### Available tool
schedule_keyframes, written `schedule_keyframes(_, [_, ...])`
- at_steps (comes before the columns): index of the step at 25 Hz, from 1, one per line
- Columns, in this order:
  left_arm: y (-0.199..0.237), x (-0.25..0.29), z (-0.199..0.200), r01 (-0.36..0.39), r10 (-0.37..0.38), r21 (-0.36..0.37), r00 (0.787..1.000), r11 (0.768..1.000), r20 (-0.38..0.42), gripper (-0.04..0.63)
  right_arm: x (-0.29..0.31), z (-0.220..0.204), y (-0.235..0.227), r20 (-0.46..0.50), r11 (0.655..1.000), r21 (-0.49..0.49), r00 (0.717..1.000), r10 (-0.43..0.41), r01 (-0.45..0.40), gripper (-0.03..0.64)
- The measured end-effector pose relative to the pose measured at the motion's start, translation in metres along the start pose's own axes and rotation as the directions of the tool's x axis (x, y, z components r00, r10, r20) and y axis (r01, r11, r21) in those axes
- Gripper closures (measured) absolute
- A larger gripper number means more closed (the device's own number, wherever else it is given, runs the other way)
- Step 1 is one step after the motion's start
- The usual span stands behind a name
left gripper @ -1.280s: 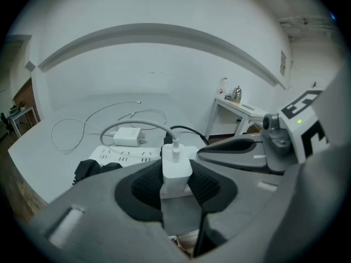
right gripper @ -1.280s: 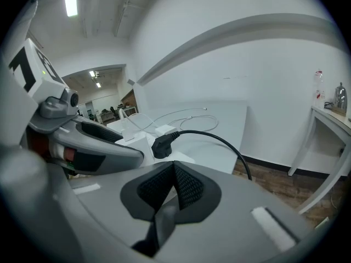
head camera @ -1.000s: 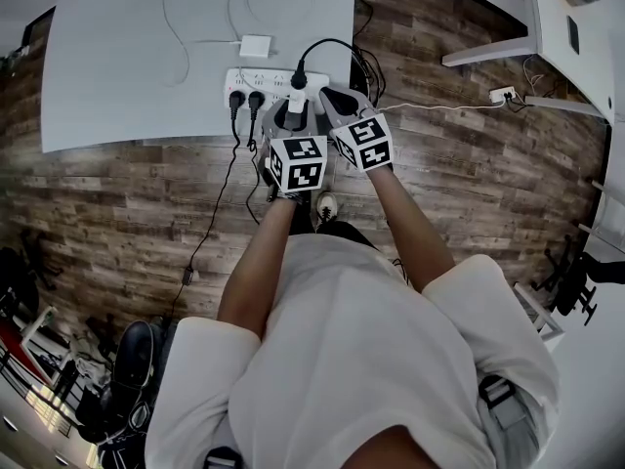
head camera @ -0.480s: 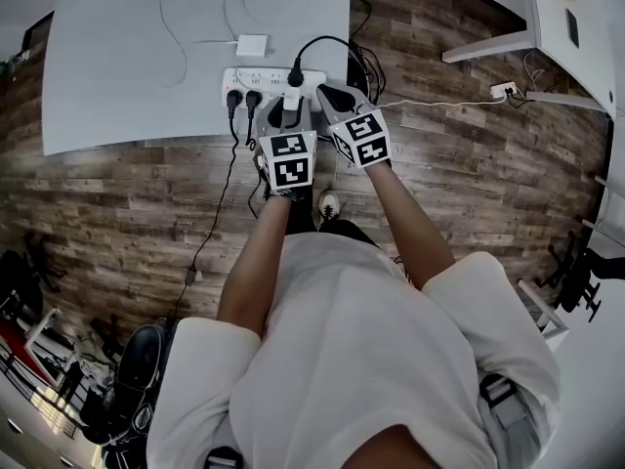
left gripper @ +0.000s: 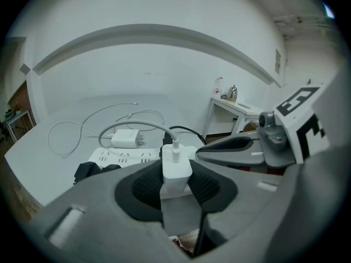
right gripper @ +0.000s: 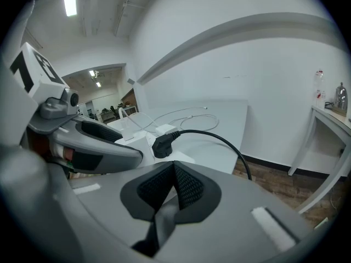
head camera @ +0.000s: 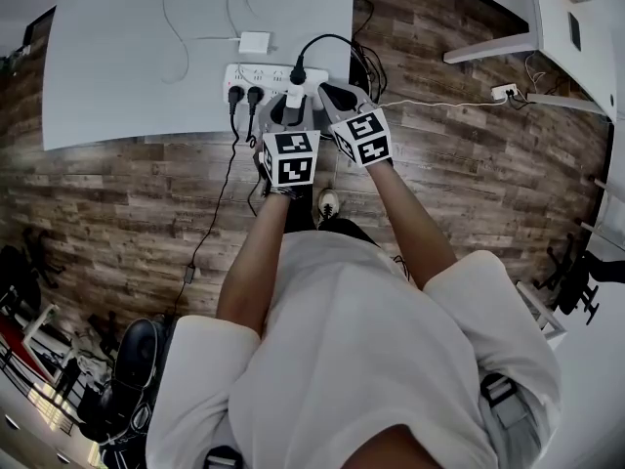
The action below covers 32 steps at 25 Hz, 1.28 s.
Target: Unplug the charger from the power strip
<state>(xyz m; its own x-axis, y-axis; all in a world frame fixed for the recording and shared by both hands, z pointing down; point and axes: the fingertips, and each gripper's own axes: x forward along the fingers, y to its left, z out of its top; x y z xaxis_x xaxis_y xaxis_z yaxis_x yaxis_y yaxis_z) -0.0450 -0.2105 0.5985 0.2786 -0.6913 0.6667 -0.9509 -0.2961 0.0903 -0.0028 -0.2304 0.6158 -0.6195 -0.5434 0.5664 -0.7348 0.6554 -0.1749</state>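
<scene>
Gripping the charger point(left gripper: 176, 166) point(head camera: 294, 98) with the left gripper point(left gripper: 176, 184) point(head camera: 290, 107): jaws about half closed, pads point(left gripper: 145, 188) pressed against its two sides. Standing upright between those pads, over the near edge of the strip point(left gripper: 129, 156) point(head camera: 264, 72), with a white cable point(left gripper: 137, 126) arching out of its top and away to the left. Cannot tell whether the prongs are in or out, the base being hidden behind the jaws.

Just beyond the left gripper's tips, on the strip, a black plug point(head camera: 298, 72) point(right gripper: 163, 144) with its lead looping off to the right. Left of the gripper, two side plugs point(head camera: 244, 96) point(left gripper: 90, 171) in the strip's near side. Farther beyond, past the strip, a white adapter point(head camera: 254, 43) point(left gripper: 126, 138) lying loose on the table point(head camera: 117, 57).

Holding the right gripper point(right gripper: 174, 186) point(head camera: 337, 98) just beside the left one, on its right, jaws shut together with nothing between. Ahead and left of its tips, the black plug and the strip's end.
</scene>
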Motion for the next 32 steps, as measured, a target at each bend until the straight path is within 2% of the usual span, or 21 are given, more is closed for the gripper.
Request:
schedule_keyframes(3, [0.0017, -0.0006, -0.0003, 0.013, -0.013, -0.018, 1.000, 1.000, 0.005, 0.453, 0.0003, -0.0003, 0.0012, -0.005, 1.000, -0.017, 1.000, 0.006, -0.006, 0.615])
schedule_keyframes(7, [0.0047, -0.0009, -0.0004, 0.028, -0.028, -0.131, 1.000, 0.991, 0.009, 0.453, 0.0004, 0.0001, 0.0013, -0.010, 0.999, -0.032, 1.000, 0.018, -0.018, 0.615])
schedule_keyframes(9, [0.0037, -0.0015, 0.0008, 0.034, -0.033, -0.155, 0.999, 0.987, 0.012, 0.451, -0.0010, 0.0005, 0.0009, -0.008, 0.999, -0.030, 1.000, 0.016, -0.016, 0.615])
schedule_keyframes(11, [0.0034, -0.0014, 0.0008, 0.023, -0.023, -0.115, 1.000, 0.993, 0.008, 0.453, -0.0010, 0.0003, 0.0008, -0.007, 1.000, -0.027, 1.000, 0.014, -0.014, 0.615])
schedule_keyframes(15, [0.0008, -0.0010, 0.0001, -0.001, 0.001, 0.031, 1.000, 1.000, 0.001, 0.453, 0.0009, -0.0002, 0.0016, -0.008, 0.999, -0.031, 1.000, 0.016, -0.016, 0.615])
schedule_keyframes(18, [-0.0007, -0.0021, 0.0014, -0.007, 0.006, 0.077, 1.000, 0.997, 0.004, 0.451, -0.0004, 0.0009, 0.0020, -0.007, 0.999, -0.034, 1.000, 0.014, -0.014, 0.615])
schedule_keyframes(21, [-0.0008, -0.0024, 0.0021, 0.004, -0.004, 0.044, 1.000, 0.999, 0.006, 0.453, -0.0013, 0.0010, 0.0016, -0.004, 0.999, -0.031, 1.000, 0.011, -0.012, 0.615])
schedule_keyframes(26, [0.0034, -0.0008, -0.0015, 0.035, -0.034, -0.092, 0.999, 0.995, 0.010, 0.453, 0.0002, -0.0027, 0.0012, -0.006, 0.999, -0.034, 1.000, 0.014, -0.014, 0.615])
schedule_keyframes(28, [0.0028, -0.0001, -0.0014, 0.047, -0.046, -0.124, 0.999, 0.991, 0.012, 0.453, -0.0001, -0.0028, 0.0003, -0.007, 0.999, -0.040, 1.000, 0.017, -0.018, 0.615])
schedule_keyframes(30, [0.0026, -0.0003, -0.0003, 0.044, -0.044, -0.108, 0.999, 0.993, 0.008, 0.453, -0.0005, -0.0022, -0.0001, -0.006, 0.999, -0.041, 1.000, 0.017, -0.018, 0.615])
schedule_keyframes(32, [0.0019, -0.0015, 0.0003, 0.031, -0.031, -0.052, 0.999, 0.998, -0.004, 0.453, -0.0008, -0.0019, 0.0006, -0.006, 0.999, -0.038, 1.000, 0.016, -0.016, 0.615])
